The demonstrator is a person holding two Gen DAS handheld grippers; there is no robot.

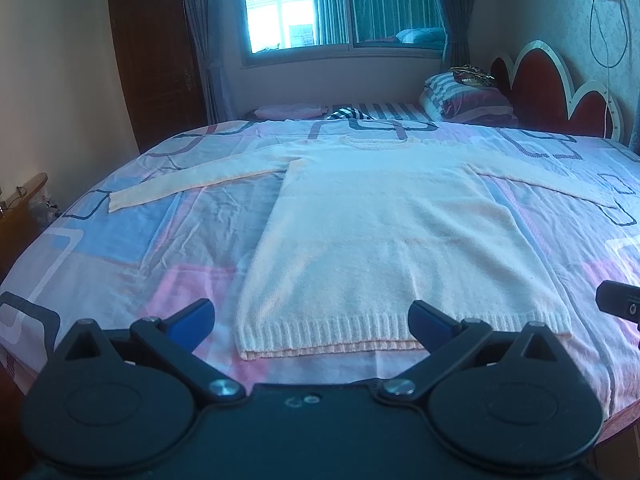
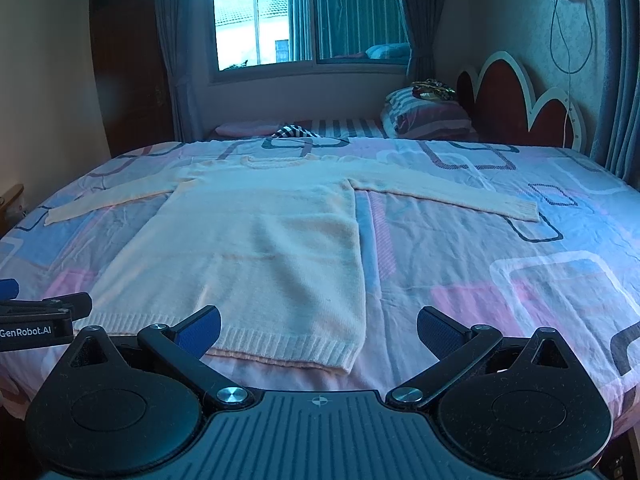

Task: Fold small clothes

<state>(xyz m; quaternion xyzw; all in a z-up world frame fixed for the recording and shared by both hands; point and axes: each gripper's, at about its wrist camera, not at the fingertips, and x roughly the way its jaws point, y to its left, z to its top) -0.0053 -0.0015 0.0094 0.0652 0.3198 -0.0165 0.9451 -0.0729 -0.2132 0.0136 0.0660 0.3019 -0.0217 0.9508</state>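
A cream knit sweater [image 1: 384,232] [image 2: 256,248] lies flat on the bed, hem toward me, both sleeves spread out sideways. My left gripper [image 1: 312,316] hovers just before the ribbed hem, open, nothing between its blue pads. My right gripper [image 2: 319,326] is open too, over the hem's right corner [image 2: 344,356], with its left pad above the hem and its right pad over bare sheet. The left gripper's body [image 2: 36,320] shows at the left edge of the right wrist view. Part of the right gripper [image 1: 620,300] peeks in at the right edge of the left wrist view.
The bed carries a pink, blue and white patterned sheet [image 1: 132,240] [image 2: 500,264]. Striped pillows [image 1: 468,100] and a red headboard [image 1: 560,96] stand at the far right. A dark wardrobe [image 1: 156,52] and a window [image 1: 340,4] are beyond the bed. A wooden stand [image 1: 24,208] is at the left.
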